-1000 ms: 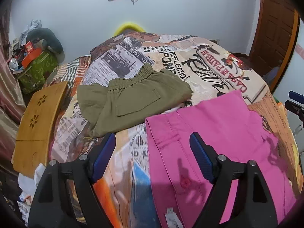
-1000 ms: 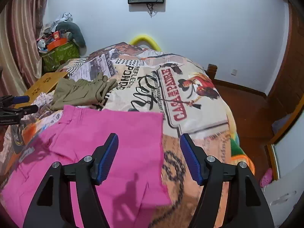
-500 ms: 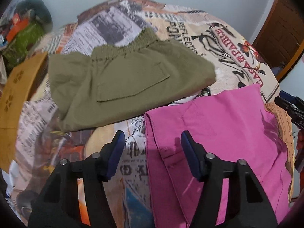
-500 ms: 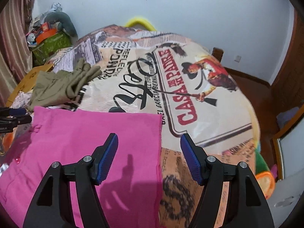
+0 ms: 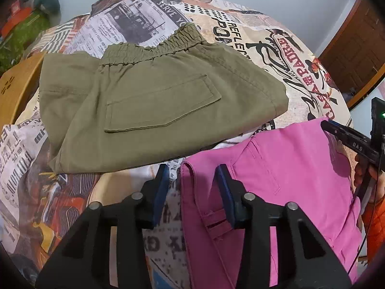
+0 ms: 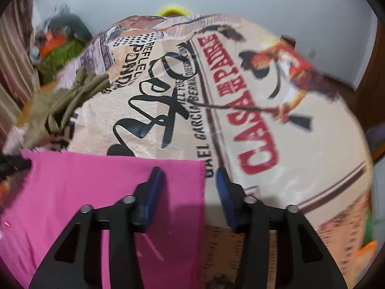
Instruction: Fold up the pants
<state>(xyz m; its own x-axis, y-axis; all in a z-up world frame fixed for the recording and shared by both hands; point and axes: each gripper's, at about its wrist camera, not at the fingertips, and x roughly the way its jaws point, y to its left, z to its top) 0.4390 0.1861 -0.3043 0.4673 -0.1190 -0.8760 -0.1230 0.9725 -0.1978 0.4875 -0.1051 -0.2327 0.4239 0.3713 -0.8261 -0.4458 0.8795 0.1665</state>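
Pink pants (image 5: pixel 288 183) lie flat on the printed bedspread (image 5: pixel 154 21). My left gripper (image 5: pixel 192 180) is open low over the waistband corner, its jaws straddling the left edge. In the right wrist view my right gripper (image 6: pixel 190 180) is open, straddling the far right corner of the pink pants (image 6: pixel 96 192) at the leg end. The right gripper also shows at the right edge of the left wrist view (image 5: pixel 349 139).
Folded olive-green pants (image 5: pixel 156 101) lie just beyond the pink ones; they also show in the right wrist view (image 6: pixel 60 106). A wooden board (image 5: pixel 14 89) sits at the bed's left edge. Clutter (image 6: pixel 57 48) is piled by the far wall. A wooden door (image 5: pixel 356 48) stands right.
Both grippers have moved forward and down toward the pink pants' far corners. Their jaws have narrowed but remain open.
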